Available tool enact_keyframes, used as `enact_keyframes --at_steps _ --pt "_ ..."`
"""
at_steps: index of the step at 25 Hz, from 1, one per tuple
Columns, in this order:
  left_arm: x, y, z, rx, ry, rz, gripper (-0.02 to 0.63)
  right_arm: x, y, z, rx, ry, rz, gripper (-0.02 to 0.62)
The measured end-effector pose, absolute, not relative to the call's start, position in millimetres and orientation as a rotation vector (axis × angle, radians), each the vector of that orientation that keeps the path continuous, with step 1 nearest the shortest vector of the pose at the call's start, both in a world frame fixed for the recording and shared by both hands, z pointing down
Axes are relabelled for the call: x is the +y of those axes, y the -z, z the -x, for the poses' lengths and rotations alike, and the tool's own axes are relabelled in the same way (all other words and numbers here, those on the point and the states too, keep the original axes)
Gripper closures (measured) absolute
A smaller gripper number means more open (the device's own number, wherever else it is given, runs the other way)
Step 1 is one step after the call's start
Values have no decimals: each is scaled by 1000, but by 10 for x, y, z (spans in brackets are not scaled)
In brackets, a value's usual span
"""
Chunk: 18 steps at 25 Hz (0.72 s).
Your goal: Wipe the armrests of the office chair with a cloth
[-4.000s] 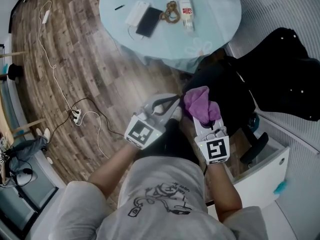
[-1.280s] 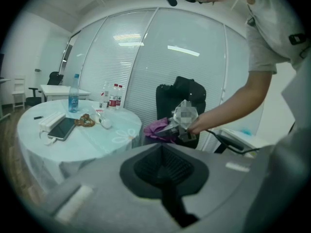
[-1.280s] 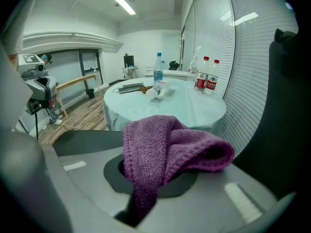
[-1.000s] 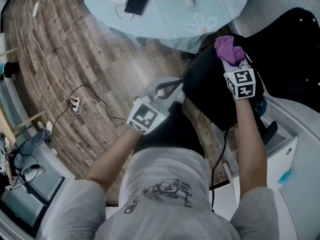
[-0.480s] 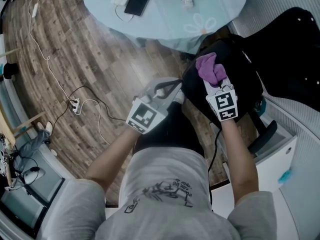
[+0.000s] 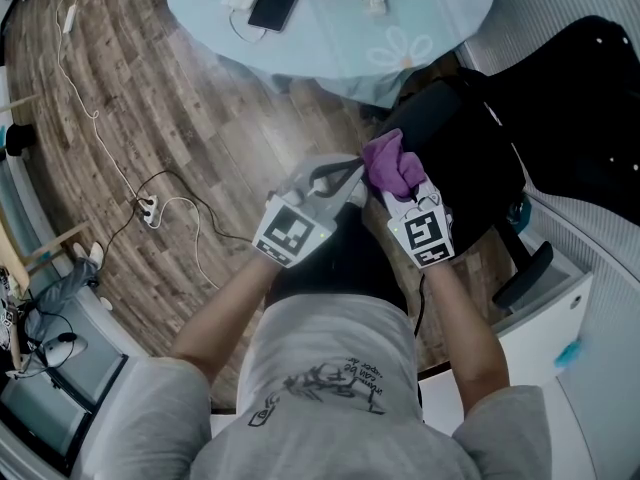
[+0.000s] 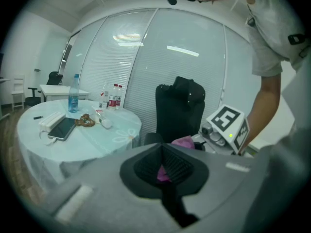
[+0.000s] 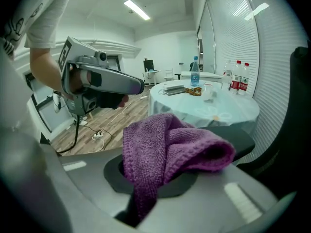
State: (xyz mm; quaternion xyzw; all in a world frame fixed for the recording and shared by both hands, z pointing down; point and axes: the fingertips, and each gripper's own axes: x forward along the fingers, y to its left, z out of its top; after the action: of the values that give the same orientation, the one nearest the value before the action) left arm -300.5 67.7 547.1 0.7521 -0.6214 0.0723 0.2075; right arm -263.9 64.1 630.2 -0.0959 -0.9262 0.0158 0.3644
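Right tongs [image 6: 398, 188] clenched on soft purple knit cloth [image 6: 390, 161], left tongs [image 6: 352, 176] pressed together, empty

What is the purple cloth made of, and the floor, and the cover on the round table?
Purple cloth: looks like soft knitted yarn or microfibre; rows of loops show, matte. Floor: wood-look planks with grain, maybe laminate. Table cover: pale blue, smooth, slightly shiny, probably plastic or coated fabric; it drapes over the edge.
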Motion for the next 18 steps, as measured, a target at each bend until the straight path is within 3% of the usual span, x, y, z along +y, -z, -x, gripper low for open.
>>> enact_keyframes --at_steps 18 --pt "698 -5523 3021 -1728 -202 -2078 604 25 -6369 2726 -2364 67 261 557"
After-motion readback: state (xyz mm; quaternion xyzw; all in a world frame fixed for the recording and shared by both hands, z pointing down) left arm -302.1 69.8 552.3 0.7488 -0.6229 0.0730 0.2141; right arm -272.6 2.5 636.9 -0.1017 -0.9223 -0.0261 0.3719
